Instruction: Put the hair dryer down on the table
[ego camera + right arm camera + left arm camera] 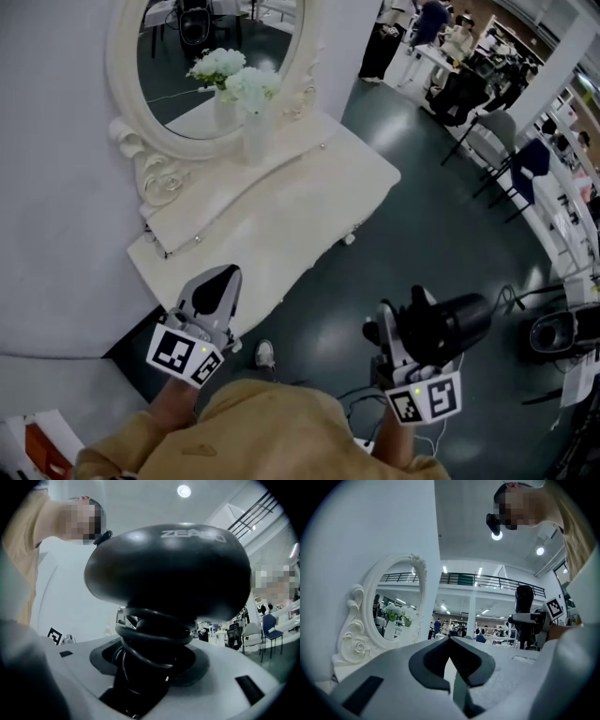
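The black hair dryer [459, 323] hangs over the dark floor to the right of the white dressing table [281, 234], well apart from it. My right gripper [408, 323] is shut on its handle, which has the cord coiled round it. In the right gripper view the hair dryer's round body [168, 569] fills the middle, above the coiled cord [154, 639]. My left gripper [223, 281] hovers by the table's near left edge, shut and empty, its tips meeting [450, 641]. The left gripper view also shows the hair dryer [524, 599] upright at the right.
An oval white mirror [202, 66] stands at the back of the table against the wall, with a vase of white flowers [253, 131] before it. Chairs [525, 164] and desks fill the far right. A black device [553, 333] and cables lie on the floor at right.
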`<action>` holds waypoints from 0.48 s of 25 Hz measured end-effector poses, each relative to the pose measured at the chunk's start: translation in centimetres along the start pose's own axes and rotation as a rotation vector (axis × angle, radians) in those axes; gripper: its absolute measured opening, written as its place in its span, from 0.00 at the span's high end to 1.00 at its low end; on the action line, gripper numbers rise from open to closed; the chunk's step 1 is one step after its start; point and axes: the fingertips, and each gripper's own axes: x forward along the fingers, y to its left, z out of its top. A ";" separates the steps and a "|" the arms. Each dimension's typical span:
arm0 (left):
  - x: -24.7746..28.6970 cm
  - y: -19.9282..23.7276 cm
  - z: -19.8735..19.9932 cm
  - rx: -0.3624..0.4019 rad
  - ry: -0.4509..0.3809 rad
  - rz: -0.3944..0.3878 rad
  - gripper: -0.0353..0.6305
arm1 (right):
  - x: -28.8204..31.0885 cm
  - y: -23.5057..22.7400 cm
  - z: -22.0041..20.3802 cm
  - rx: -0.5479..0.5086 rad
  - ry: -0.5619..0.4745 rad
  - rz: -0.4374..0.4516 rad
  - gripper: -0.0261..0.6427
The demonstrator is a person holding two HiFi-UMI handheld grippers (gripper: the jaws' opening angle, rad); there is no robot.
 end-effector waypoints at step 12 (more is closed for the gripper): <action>5.6 0.7 0.0 -0.019 0.039 -0.025 0.94 | 4.7 -4.2 0.0 0.009 0.027 -0.018 0.58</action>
